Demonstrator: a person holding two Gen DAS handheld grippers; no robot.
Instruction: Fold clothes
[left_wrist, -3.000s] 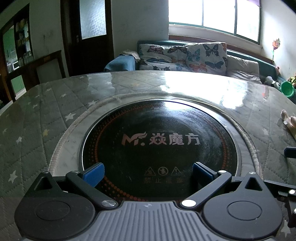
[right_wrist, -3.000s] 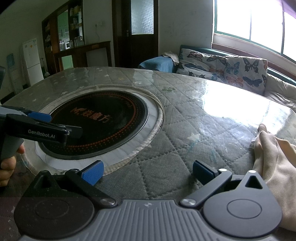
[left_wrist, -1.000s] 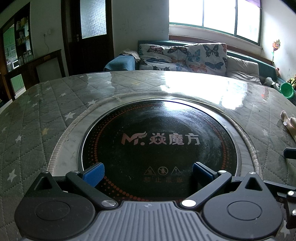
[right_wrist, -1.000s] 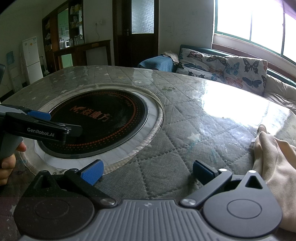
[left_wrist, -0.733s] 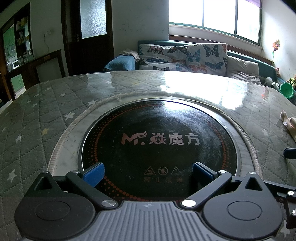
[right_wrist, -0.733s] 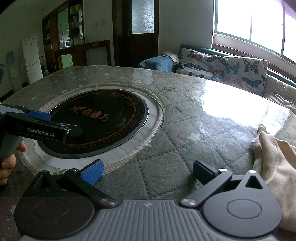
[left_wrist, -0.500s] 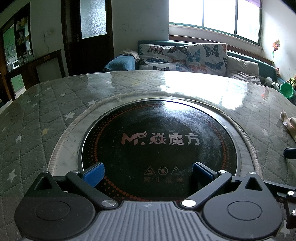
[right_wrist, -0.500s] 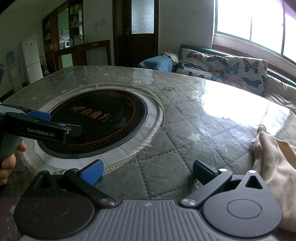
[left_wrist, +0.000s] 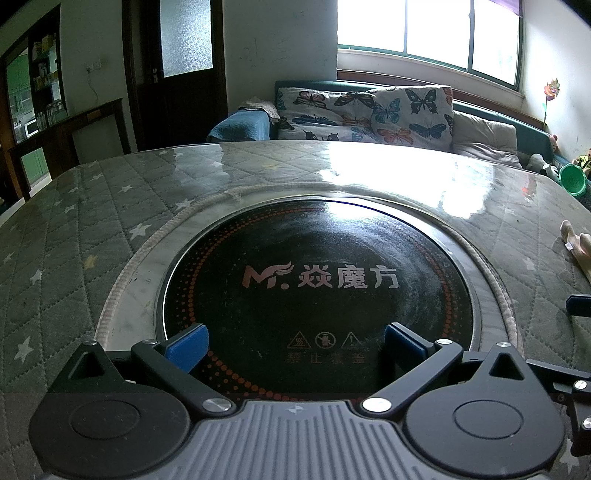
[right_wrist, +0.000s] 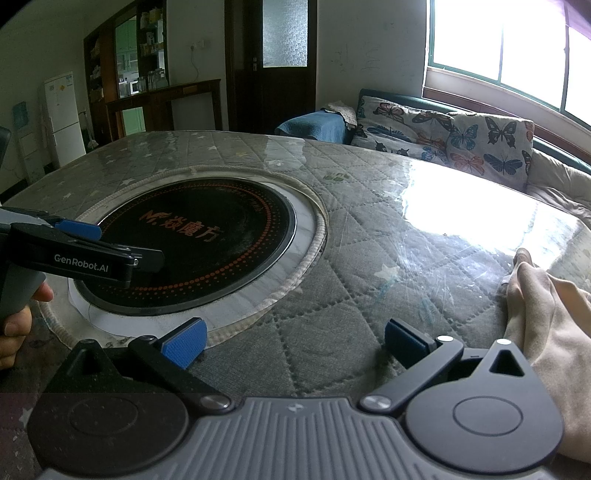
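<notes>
Left gripper (left_wrist: 293, 341) spread wide, nothing held, poised over the near edge of the black hotplate (left_wrist: 321, 284). Right gripper (right_wrist: 293, 341) likewise spread wide and empty, over quilted table cover (right_wrist: 332, 295) to the right of the hotplate. Beige garment (right_wrist: 546, 325) bunched well right of the hotplate, at the table's edge, just beside the right gripper's outer finger (part hanging off the table, extent not visible). Step judged: first pickup, not yet begun. Recommended: swing right gripper onto a single hem or corner, not the bunch; bring left gripper across; drag garment toward the hotplate and spread flat before folding.
</notes>
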